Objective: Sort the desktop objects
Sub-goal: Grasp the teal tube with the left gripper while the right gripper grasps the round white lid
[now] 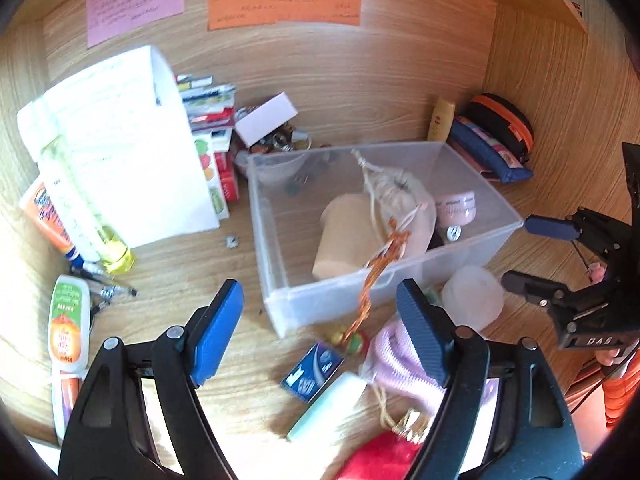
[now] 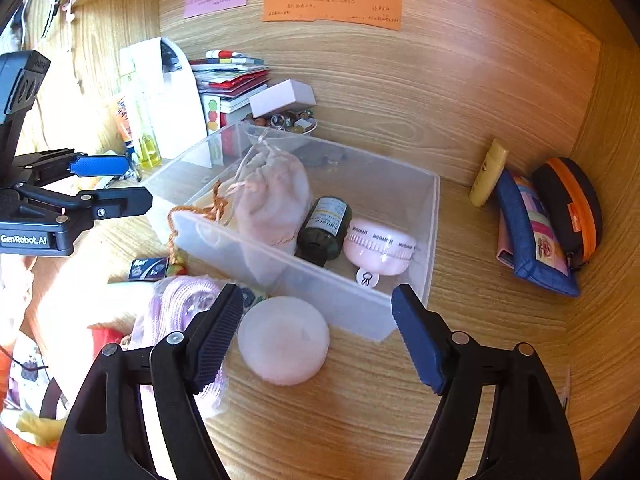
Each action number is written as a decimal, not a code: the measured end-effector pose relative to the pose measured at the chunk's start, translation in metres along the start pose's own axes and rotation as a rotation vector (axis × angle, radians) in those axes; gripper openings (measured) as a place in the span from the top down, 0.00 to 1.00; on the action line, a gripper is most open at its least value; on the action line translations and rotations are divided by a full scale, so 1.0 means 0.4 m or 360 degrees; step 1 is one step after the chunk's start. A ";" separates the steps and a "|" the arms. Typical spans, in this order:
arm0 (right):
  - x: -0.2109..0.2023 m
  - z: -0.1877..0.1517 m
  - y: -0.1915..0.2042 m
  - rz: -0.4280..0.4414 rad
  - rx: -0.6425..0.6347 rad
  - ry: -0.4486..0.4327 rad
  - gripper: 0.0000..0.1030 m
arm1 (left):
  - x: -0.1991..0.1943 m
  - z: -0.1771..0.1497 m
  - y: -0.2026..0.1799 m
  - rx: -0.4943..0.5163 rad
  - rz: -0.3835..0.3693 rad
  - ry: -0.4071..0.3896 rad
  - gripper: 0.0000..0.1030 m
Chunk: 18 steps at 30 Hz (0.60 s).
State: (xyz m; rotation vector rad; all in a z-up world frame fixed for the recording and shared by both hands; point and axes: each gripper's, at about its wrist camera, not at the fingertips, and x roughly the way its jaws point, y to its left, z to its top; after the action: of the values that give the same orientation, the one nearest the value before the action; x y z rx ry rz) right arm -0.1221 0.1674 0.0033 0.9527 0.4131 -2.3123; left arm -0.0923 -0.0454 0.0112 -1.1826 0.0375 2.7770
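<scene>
We see the left tool [image 1: 320, 332] and right tool [image 2: 318, 334] both released, holding nothing. Just beyond both sits the clear bin [image 2: 434, 216] on the desk [image 2: 460, 360]; a drawstring pouch [image 2: 272, 196] lies inside, a round pink lid [image 2: 284, 340] beside its front wall.

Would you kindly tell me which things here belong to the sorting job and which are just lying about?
Part of the job:
clear bin
cloth pouch
dark bottle
pink jar
round white lid
left gripper
right gripper

Lying about:
sticky notes
stack of books
pencil cases
</scene>
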 end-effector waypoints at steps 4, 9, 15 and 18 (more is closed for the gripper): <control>0.003 -0.026 0.007 -0.0014 -0.0002 0.0035 0.28 | 0.001 -0.049 0.028 -0.0024 0.0008 0.0065 0.24; 0.016 -0.064 0.010 -0.0020 0.0008 0.0089 0.28 | 0.009 -0.111 0.048 -0.0036 0.0029 0.0142 0.24; 0.032 -0.097 0.013 -0.0010 0.0020 0.0148 0.28 | 0.014 -0.163 0.059 -0.0052 0.0021 0.0202 0.24; 0.046 -0.108 0.015 -0.0001 0.0017 0.0178 0.28 | 0.020 -0.180 0.058 -0.0051 0.0019 0.0223 0.24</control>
State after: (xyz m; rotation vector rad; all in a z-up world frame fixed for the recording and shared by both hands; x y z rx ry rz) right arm -0.1058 0.1763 -0.0401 1.0909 0.4476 -2.2707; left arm -0.0489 -0.0725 -0.0451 -1.3870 0.0127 2.7095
